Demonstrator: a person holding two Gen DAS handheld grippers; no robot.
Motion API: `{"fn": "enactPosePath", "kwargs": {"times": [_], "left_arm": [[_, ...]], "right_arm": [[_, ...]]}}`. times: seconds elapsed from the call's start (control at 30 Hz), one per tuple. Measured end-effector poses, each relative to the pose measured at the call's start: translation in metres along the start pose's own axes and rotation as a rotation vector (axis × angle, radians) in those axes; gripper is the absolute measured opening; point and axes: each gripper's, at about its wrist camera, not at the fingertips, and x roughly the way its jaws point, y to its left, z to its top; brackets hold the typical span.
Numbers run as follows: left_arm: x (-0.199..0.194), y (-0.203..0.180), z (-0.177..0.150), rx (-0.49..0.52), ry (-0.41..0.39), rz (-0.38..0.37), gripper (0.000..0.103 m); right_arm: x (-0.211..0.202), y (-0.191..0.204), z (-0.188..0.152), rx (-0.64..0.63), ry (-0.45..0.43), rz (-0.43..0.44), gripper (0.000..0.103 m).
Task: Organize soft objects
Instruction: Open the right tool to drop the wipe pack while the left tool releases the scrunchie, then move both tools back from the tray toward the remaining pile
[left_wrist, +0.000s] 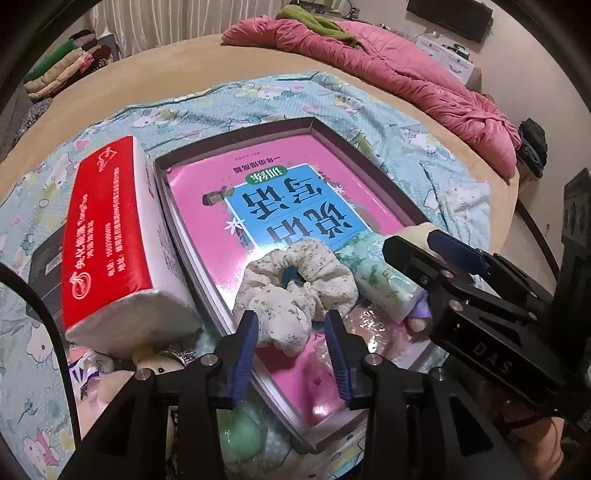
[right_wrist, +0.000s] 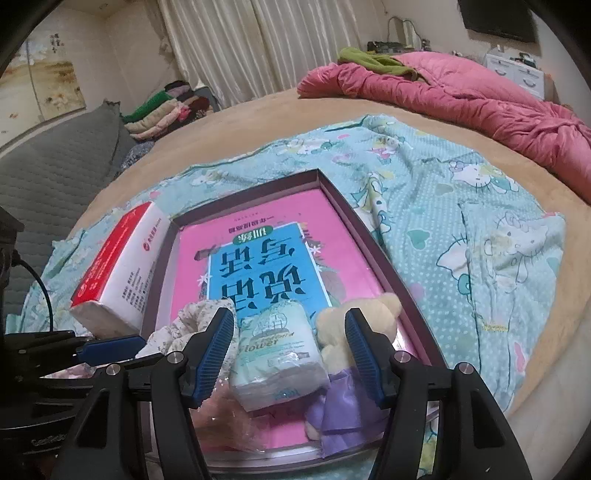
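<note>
A shallow box (left_wrist: 332, 136) (right_wrist: 354, 218) with a purple rim holds a pink book (left_wrist: 295, 192) (right_wrist: 258, 254). On the book lie a cream floral scrunchie (left_wrist: 325, 284) (right_wrist: 192, 321), a small green tissue pack (left_wrist: 380, 273) (right_wrist: 277, 350) and a cream teddy bear in a purple dress (right_wrist: 332, 325). My left gripper (left_wrist: 291, 347) is open, its blue pads either side of the scrunchie's near lobe with small gaps. My right gripper (right_wrist: 291, 350) is open around the tissue pack and the bear. A big red-and-white tissue pack (left_wrist: 107, 240) (right_wrist: 118, 266) leans on the box's left rim.
The box sits on a teal cartoon sheet (right_wrist: 461, 240) over a tan bed. A pink quilt (left_wrist: 406, 74) (right_wrist: 461, 88) lies at the far right and folded clothes (left_wrist: 66, 66) (right_wrist: 162, 107) at the far left. A green soft ball in plastic (left_wrist: 240, 439) lies under my left gripper.
</note>
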Motion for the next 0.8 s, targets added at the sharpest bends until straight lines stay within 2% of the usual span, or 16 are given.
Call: {"fn": "enactPosePath", "kwargs": {"times": [0.07, 0.13, 0.3, 0.6, 0.8], "left_arm": [[-0.005, -0.001, 0.000, 0.003, -0.006, 0.006, 0.045], [-0.009, -0.002, 0.000, 0.008, -0.012, 0.019, 0.054], [-0.022, -0.002, -0.002, 0.014, -0.027, 0.043, 0.058], [-0.047, 0.008, -0.006, -0.017, -0.064, 0.071, 0.067], [-0.073, 0.027, -0.009, -0.051, -0.106, 0.094, 0.068]], "right_arm": [[-0.005, 0.000, 0.002, 0.002, -0.024, 0.007, 0.071], [-0.012, 0.001, 0.004, 0.001, -0.061, 0.013, 0.073], [-0.030, 0.002, 0.009, 0.006, -0.146, 0.023, 0.075], [-0.036, 0.012, 0.008, -0.029, -0.155, 0.033, 0.076], [-0.039, 0.016, 0.009, -0.030, -0.149, 0.029, 0.076]]}}
